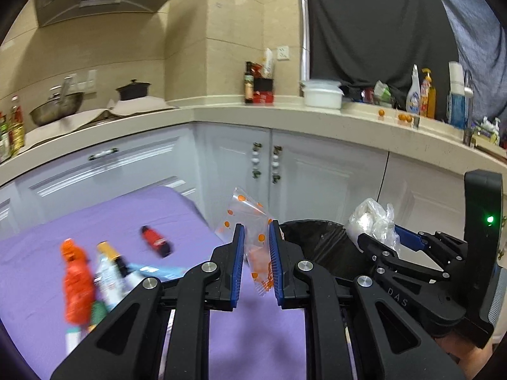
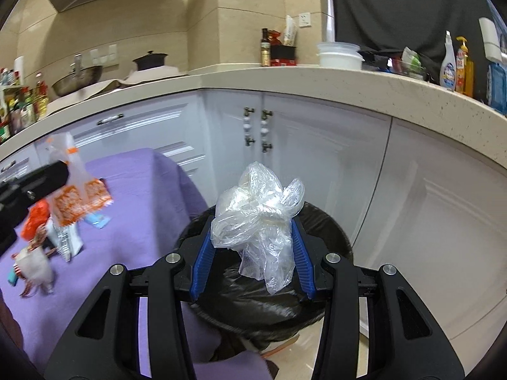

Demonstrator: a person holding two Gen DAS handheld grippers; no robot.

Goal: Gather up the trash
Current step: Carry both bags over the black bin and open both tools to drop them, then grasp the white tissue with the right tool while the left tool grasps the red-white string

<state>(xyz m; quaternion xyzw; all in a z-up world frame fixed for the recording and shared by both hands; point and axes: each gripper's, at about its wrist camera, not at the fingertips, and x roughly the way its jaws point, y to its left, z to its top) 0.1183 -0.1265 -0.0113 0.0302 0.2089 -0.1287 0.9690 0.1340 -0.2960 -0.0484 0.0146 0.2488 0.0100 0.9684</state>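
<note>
Gripping a crumpled clear plastic bag point(image 2: 257, 218) between its blue pads, the right claw point(image 2: 253, 253) hangs right over the black-lined trash bin point(image 2: 329, 221), with the bag's loose tail dangling toward the liner. Beside it the left claw point(image 1: 256, 259) is closed on an orange-dotted clear wrapper point(image 1: 250, 221), pinched low so most of the film sticks up above the pads; it sits over the edge of the purple-covered tabletop point(image 1: 111, 212), near the bin's rim but not yet above the opening, as far as I can judge. To drop well, I'd say the right claw should spread its pads only while the whole bag is inside the rim, since light film can cling to a pad or drift aside. The left claw would do best to come fully over the opening first. More trash lies behind on the purple cloth: a red canister point(image 1: 156, 240), an orange packet point(image 1: 75, 281) and a blurred tube point(image 1: 109, 272).
</note>
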